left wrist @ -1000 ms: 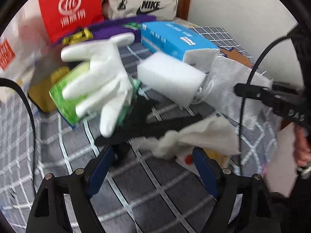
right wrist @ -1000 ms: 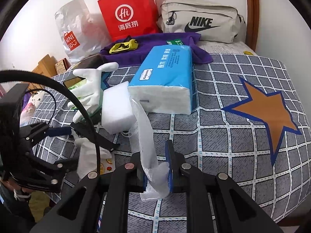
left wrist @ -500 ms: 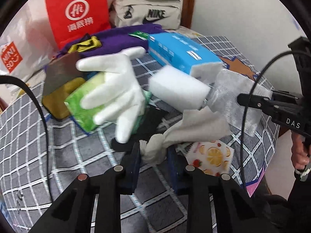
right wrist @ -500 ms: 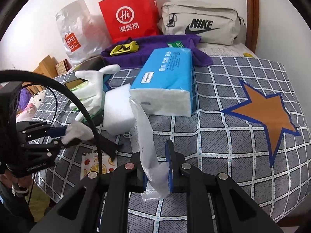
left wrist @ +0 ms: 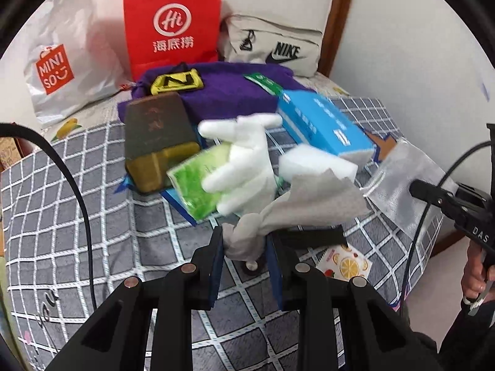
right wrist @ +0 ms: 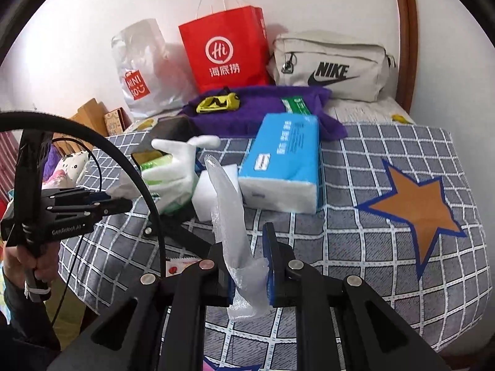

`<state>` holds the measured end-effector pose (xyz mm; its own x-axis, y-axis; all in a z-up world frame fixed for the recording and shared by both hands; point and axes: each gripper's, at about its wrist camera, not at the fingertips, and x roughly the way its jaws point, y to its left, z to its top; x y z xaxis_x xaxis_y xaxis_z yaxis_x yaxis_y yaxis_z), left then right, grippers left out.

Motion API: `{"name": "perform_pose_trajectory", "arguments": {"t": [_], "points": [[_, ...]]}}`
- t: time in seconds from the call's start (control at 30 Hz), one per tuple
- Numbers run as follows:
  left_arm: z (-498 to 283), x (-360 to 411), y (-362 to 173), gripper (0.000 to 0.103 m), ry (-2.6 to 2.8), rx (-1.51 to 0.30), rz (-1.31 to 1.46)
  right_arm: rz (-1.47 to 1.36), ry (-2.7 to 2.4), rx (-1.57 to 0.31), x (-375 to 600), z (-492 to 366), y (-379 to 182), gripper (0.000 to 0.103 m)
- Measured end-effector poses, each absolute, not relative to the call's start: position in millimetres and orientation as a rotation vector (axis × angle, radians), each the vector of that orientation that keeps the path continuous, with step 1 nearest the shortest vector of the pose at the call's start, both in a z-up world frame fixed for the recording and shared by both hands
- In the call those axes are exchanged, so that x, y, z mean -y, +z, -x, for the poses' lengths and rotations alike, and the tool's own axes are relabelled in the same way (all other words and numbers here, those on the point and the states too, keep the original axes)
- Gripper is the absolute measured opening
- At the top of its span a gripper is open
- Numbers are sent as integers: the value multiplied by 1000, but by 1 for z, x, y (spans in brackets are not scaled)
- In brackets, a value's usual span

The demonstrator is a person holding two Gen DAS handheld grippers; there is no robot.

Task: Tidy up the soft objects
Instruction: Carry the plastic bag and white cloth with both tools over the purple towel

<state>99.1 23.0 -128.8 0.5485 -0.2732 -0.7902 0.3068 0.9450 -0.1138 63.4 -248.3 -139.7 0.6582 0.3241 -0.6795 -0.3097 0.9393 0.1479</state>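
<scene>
My left gripper (left wrist: 246,247) is shut on the bunched end of a white tissue (left wrist: 309,198), which hangs lifted above the checked bedspread (left wrist: 92,222). My right gripper (right wrist: 247,272) is shut on a translucent mesh pouch (right wrist: 227,204) that stands up between its pads. The left wrist view shows this pouch (left wrist: 402,176) at the right, close to the tissue. Behind them lie a white glove (left wrist: 244,157) on a green wipes pack (left wrist: 195,182), a white foam block (left wrist: 312,164) and a blue tissue pack (left wrist: 321,123).
A black strap (left wrist: 309,235) and a fruit-print packet (left wrist: 343,262) lie under the tissue. A dark box (left wrist: 154,136) sits left of the glove. A purple towel (right wrist: 263,108), red paper bag (right wrist: 222,52), Miniso bag (right wrist: 139,71) and Nike bag (right wrist: 331,65) line the wall.
My left gripper shut on the white tissue and lifted it off the bed, uncovering the fruit-print packet. My right gripper rose a little, still gripping the mesh pouch.
</scene>
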Motion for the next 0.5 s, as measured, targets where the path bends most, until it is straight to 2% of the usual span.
{"name": "perform_pose_trajectory", "arguments": {"t": [0.5], "points": [[-121,-39,-92,25,-307,-892,12,3,391,-731,237,-82,-92,15]]}}
